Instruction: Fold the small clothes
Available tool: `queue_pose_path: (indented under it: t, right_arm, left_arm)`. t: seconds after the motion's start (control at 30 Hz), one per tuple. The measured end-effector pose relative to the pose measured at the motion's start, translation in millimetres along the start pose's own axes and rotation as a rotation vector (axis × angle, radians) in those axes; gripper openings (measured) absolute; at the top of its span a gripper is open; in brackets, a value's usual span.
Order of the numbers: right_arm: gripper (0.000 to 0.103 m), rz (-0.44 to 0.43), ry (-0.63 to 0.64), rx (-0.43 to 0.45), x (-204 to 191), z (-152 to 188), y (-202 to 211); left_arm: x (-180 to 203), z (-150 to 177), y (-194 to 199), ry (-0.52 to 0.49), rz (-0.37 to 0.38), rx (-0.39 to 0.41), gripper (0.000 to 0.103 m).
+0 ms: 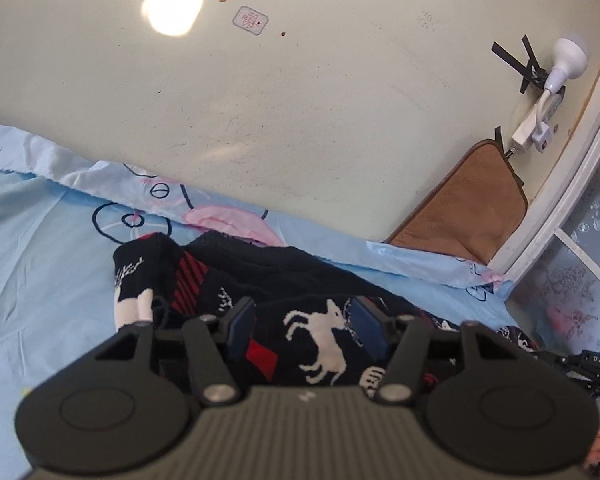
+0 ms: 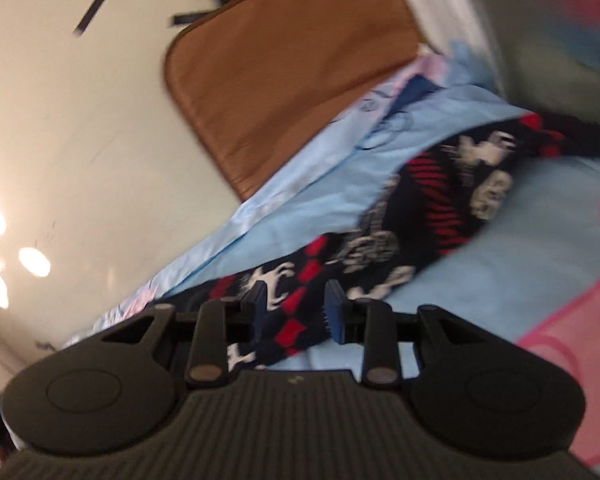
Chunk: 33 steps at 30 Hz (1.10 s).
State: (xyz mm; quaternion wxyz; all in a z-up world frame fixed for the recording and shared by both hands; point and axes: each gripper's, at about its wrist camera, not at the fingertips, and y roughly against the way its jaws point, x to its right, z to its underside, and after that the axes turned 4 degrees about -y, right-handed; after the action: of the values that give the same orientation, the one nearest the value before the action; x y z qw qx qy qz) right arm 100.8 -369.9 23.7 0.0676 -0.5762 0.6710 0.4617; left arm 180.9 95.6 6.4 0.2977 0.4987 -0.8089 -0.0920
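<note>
A small dark navy knit sweater (image 1: 300, 280) with white reindeer and red diamonds lies on a light blue bedsheet (image 1: 40, 260). One sleeve with a white cuff (image 1: 134, 280) is folded at its left. My left gripper (image 1: 304, 312) is open, its blue pads on either side of the sweater's reindeer panel, just above the fabric. In the right wrist view the sweater (image 2: 420, 216) stretches away to the upper right, blurred. My right gripper (image 2: 296, 300) is open over the sweater's near edge, fabric between the pads.
A cream wall (image 1: 300, 100) rises behind the bed. A brown cushion (image 1: 472, 208) leans against it at the right; it also shows in the right wrist view (image 2: 292, 64). A white lamp (image 1: 560, 64) and plug are taped to the wall. Pink print (image 2: 580, 340) marks the sheet.
</note>
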Motion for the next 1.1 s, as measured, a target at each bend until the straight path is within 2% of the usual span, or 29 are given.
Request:
queue_pose_path:
  t: [0.1, 0.2, 0.27, 0.4, 0.5, 0.63, 0.67, 0.7, 0.77, 0.87, 1.0, 1.1]
  right_arm:
    - [0.035, 0.044, -0.167, 0.030, 44.6, -15.7, 12.1]
    - [0.035, 0.075, -0.249, 0.064, 71.7, -28.5, 13.7]
    - [0.035, 0.091, -0.296, 0.085, 84.2, -35.9, 13.0]
    - [0.035, 0.127, -0.333, 0.139, 100.6, -52.5, 9.0]
    - [0.035, 0.154, -0.337, 0.160, 108.9, -65.5, -0.1]
    - [0.035, 0.174, -0.353, 0.148, 118.3, -79.4, -21.0]
    - [0.031, 0.178, -0.354, 0.142, 119.4, -81.6, -26.1]
    - [0.009, 0.183, -0.349, 0.139, 118.0, -83.9, -29.5]
    - [0.010, 0.171, -0.321, 0.161, 104.1, -86.1, -24.9]
    - [0.010, 0.050, -0.187, 0.191, 55.5, -83.0, -8.5]
    - [0.010, -0.147, 0.039, 0.148, -41.5, -61.8, 2.0]
    - [0.010, -0.283, 0.193, 0.095, -116.9, -31.0, -2.5]
  left_arm:
    - [3.4, 7.8, -10.9, -0.027, -0.016, -0.032, 0.055]
    - [3.6, 12.7, -22.1, -0.034, -0.051, -0.086, 0.055]
    - [-0.8, 13.4, -20.1, -0.015, -0.050, -0.072, 0.055]
    - [-10.1, 12.7, -21.2, 0.032, -0.042, -0.073, 0.055]
    - [-7.8, 12.7, -22.2, 0.023, -0.049, -0.073, 0.055]
    - [-4.2, 12.6, -22.8, 0.008, -0.060, -0.074, 0.055]
    - [-4.7, 12.6, -22.6, 0.011, -0.058, -0.073, 0.055]
    - [-5.5, 12.5, -22.2, 0.014, -0.055, -0.073, 0.055]
    - [-6.9, 12.3, -21.2, 0.022, -0.047, -0.069, 0.055]
    - [-13.3, 11.3, -15.6, 0.060, -0.004, -0.038, 0.055]
    - [-20.3, 8.2, -7.4, 0.113, 0.061, 0.004, 0.056]
    - [-23.8, 4.5, 0.4, 0.153, 0.098, 0.037, 0.057]
